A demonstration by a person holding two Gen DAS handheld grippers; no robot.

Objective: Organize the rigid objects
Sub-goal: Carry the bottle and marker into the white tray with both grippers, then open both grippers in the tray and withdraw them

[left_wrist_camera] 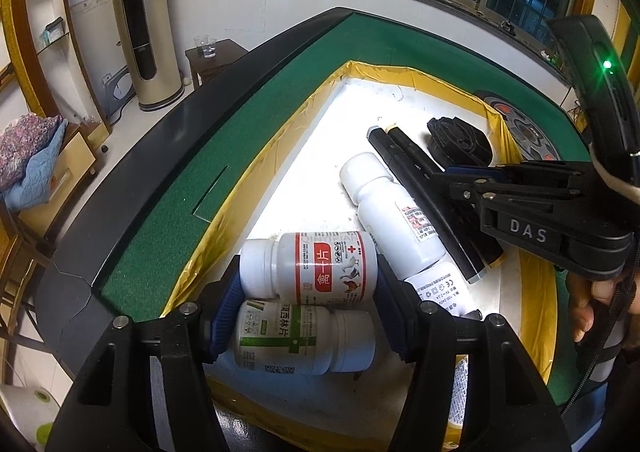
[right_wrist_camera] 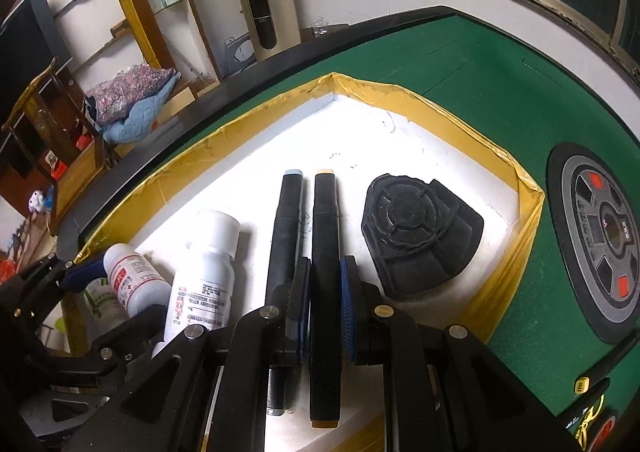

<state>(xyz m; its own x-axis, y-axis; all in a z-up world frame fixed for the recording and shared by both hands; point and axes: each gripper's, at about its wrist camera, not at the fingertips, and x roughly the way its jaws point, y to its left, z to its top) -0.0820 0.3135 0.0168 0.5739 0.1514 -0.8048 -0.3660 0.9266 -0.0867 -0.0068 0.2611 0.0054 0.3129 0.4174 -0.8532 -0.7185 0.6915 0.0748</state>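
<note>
Your left gripper [left_wrist_camera: 308,292] clamps its fingers on a smooth white red-labelled bottle [left_wrist_camera: 310,272] lying sideways at lower centre, stacked on a green-labelled bottle [left_wrist_camera: 304,338]. Your right gripper [right_wrist_camera: 325,302] closes on a matte black orange-capped marker [right_wrist_camera: 325,272], lower centre, parallel to its twin [right_wrist_camera: 285,236], apparently to line them up. Both sit in a white, yellow-taped tray [right_wrist_camera: 400,94] on the green felt surface [right_wrist_camera: 500,92].

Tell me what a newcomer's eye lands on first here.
The white tray edged in yellow tape, on the green felt table, draws the eye. In it, the left gripper clamps a red-labelled pill bottle, while the right gripper closes around an orange-capped black marker beside a grey-capped marker.
</note>
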